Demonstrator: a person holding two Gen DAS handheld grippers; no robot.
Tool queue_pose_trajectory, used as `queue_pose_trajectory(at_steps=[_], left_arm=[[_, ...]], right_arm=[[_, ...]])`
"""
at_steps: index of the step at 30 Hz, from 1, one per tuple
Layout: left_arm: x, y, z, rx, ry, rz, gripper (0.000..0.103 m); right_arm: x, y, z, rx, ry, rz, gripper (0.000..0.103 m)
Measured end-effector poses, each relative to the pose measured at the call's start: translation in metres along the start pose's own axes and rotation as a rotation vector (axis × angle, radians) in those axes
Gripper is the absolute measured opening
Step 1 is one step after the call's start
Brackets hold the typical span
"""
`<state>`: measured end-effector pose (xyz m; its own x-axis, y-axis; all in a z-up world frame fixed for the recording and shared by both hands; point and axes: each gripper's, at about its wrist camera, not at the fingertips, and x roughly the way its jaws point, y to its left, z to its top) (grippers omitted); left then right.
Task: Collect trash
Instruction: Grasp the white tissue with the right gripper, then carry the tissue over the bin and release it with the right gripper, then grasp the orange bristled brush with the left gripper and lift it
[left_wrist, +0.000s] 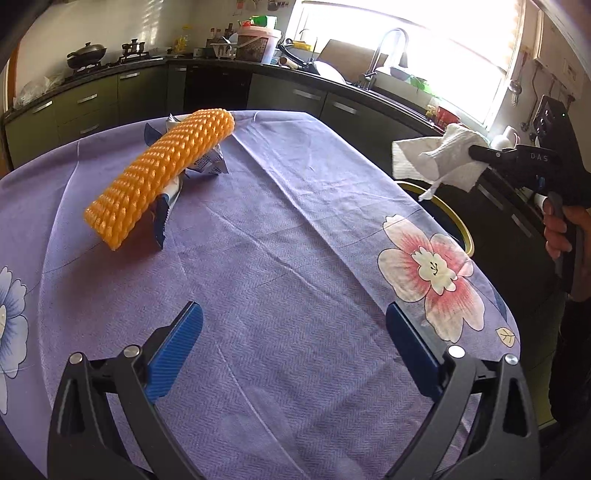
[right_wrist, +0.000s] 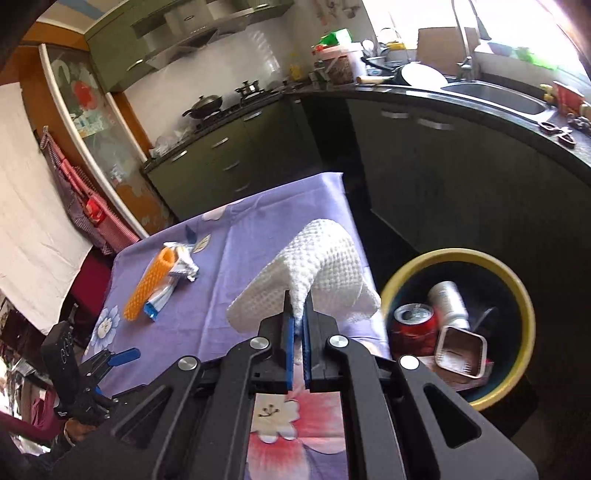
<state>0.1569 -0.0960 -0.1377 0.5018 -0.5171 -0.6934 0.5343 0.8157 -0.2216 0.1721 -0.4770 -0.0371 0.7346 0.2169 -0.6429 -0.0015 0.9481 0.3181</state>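
Right wrist view, paper towel (right_wrist: 317, 258) hiding table edge

Crumpled white paper towel (right_wrist: 317, 266) hangs above yellow-rimmed bin (right_wrist: 524, 295)

clear: tablecloth (left_wrist: 288, 236) middle | blocked: far-left – foam net (left_wrist: 159, 177) over wrappers (left_wrist: 207, 162)

"DAS" on the right gripper (left_wrist: 476, 151) body
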Motion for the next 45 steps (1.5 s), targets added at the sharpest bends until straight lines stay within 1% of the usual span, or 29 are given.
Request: queue_pose_trajectory(at_steps=[3,5,10,14,16,17,18,19,20,21,23,25,29,31,37,38,40,41,43,45], left_arm=[[0.001,0.0,0.0,0.005,0.002,0.001,0.095],[0.001,0.0,0.0,0.001,0.006,0.0,0.095],[0.003,0.003,0.0,-0.014,0.018,-0.007,0.095],[0.002,0.002,-0.001,-0.008,0.019,-0.007,0.095],[0.003,0.001,-0.001,-0.002,0.02,-0.006,0.095],[0.003,0.001,-0.001,0.0,0.02,-0.006,0.095],[0.003,0.001,-0.001,0.0,0.02,-0.005,0.095],[0.003,0.001,-0.001,0.0,0.02,-0.005,0.095],[0.002,0.002,-0.001,-0.002,0.02,-0.006,0.095],[0.002,0.002,-0.001,-0.003,0.021,-0.006,0.095],[0.003,0.002,-0.001,-0.005,0.026,-0.008,0.095],[0.004,0.002,-0.001,-0.005,0.028,-0.009,0.095],[0.005,0.001,-0.001,-0.002,0.037,-0.011,0.095],[0.006,0.002,-0.001,-0.006,0.045,-0.015,0.096],[0.009,0.004,-0.001,-0.018,0.063,-0.024,0.096],[0.009,0.005,0.0,-0.023,0.063,-0.02,0.096],[0.007,0.007,0.003,-0.027,0.075,0.011,0.096],[0.004,0.008,0.006,-0.029,0.081,0.011,0.096],[-0.006,0.011,0.016,-0.024,0.079,0.016,0.096],[-0.017,0.015,0.033,0.013,0.057,0.069,0.096]], right_arm=[[-0.014,-0.034,0.002,0.033,-0.016,-0.102,0.004],[-0.017,-0.054,0.003,0.045,-0.021,-0.186,0.004],[-0.005,-0.097,0.002,0.077,0.004,-0.345,0.005],[0.022,-0.12,-0.002,0.108,0.056,-0.386,0.005],[0.034,-0.129,-0.002,0.133,0.08,-0.372,0.005],[0.04,-0.132,-0.003,0.142,0.09,-0.382,0.007],[0.047,-0.136,-0.003,0.139,0.102,-0.409,0.015],[0.051,-0.14,-0.003,0.136,0.106,-0.453,0.02],[0.053,-0.144,-0.002,0.135,0.111,-0.48,0.036],[0.054,-0.147,-0.004,0.136,0.115,-0.493,0.043],[0.053,-0.148,-0.007,0.133,0.116,-0.5,0.044],[0.047,-0.144,-0.012,0.119,0.103,-0.515,0.05],[0.021,-0.121,-0.026,0.087,0.028,-0.51,0.06],[0.01,-0.11,-0.033,0.079,-0.001,-0.476,0.062],[-0.008,-0.074,-0.053,0.072,-0.038,-0.337,0.064],[-0.01,-0.07,-0.054,0.07,-0.042,-0.318,0.064],[-0.017,-0.058,-0.059,0.066,-0.054,-0.28,0.068],[-0.02,-0.055,-0.059,0.062,-0.063,-0.263,0.069],[-0.024,-0.048,-0.061,0.052,-0.074,-0.246,0.07],[-0.027,-0.042,-0.063,0.045,-0.082,-0.23,0.07]])
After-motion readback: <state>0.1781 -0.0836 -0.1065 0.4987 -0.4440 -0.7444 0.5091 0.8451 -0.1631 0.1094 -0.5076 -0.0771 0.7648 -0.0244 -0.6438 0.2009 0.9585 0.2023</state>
